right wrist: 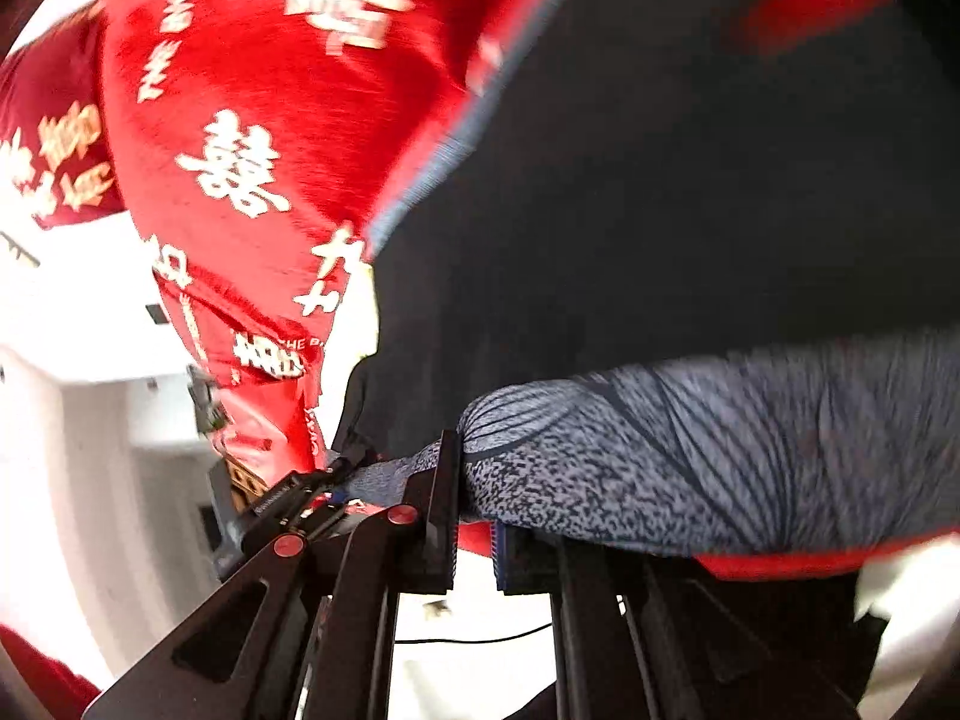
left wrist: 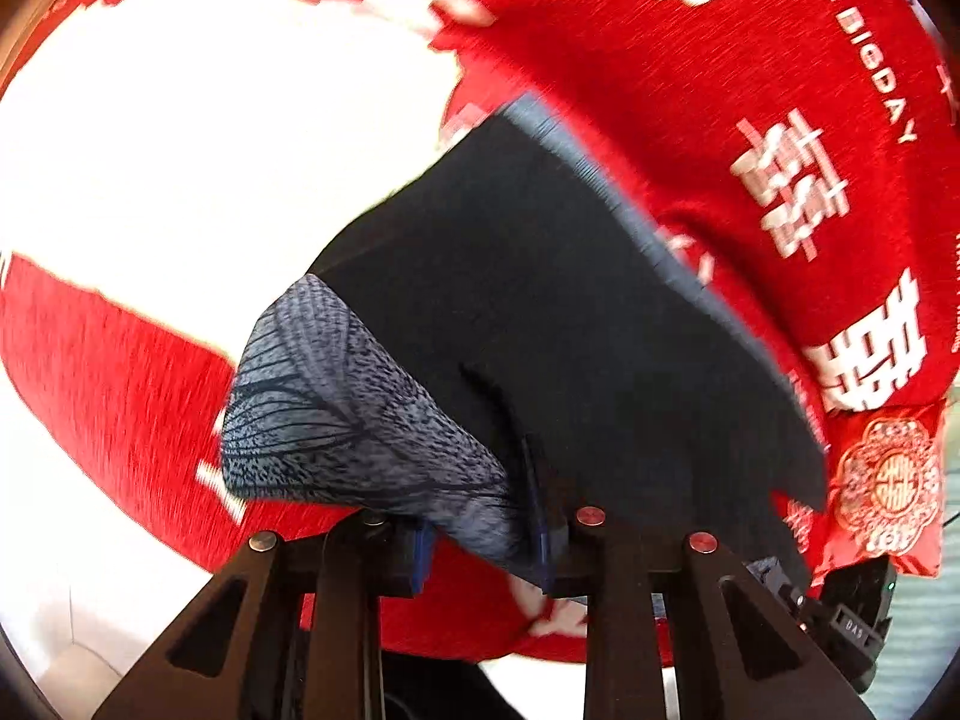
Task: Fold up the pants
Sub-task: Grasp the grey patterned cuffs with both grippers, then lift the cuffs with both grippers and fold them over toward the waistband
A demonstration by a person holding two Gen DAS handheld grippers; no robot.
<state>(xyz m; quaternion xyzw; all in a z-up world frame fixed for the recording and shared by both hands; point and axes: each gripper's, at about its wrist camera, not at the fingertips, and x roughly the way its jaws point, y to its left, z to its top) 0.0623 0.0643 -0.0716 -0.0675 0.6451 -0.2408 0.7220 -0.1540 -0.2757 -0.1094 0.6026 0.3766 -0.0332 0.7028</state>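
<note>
Both tools pinching pants, lifted over red cloth.
L tool (left wrist: pixel 486 531) clamped on grey patterned band of dark pants (left wrist: pixel 540 312); R tool (right wrist: pixel 477 516) closed on same band, fabric hanging above red printed cloth (left wrist: pixel 720 90). Frames blurry.

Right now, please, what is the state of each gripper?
Left gripper: closed on the pants, at the grey patterned band.
Right gripper: closed on the pants too.
</note>
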